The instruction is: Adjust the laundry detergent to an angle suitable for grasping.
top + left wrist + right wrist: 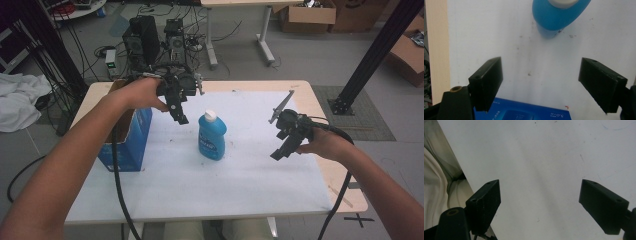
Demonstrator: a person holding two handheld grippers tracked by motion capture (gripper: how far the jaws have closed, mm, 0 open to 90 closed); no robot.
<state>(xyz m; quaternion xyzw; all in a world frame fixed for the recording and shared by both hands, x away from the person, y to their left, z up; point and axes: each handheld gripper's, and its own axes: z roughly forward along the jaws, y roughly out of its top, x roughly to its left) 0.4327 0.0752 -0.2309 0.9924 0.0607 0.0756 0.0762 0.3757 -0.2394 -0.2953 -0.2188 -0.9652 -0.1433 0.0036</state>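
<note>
A blue bottle (212,136) with a white cap stands upright on the white sheet (240,170) in the middle of the table. My left gripper (181,118) hovers above the sheet to the bottle's left, close to a blue carton (125,145), jaws wide apart with nothing between them. The left gripper view looks down on the bottle (559,15) ahead of the open left gripper (541,85), with the carton's top (524,113) below. My right gripper (280,152) hangs to the bottle's right, open and empty. Bare sheet lies under the right gripper (540,206).
The blue carton stands at the table's left edge with its cardboard flap open. Bare wood (340,175) borders the sheet on the right. Behind the table are black equipment and cables (150,40), a second desk and cardboard boxes (307,17). A black post (370,55) rises at right.
</note>
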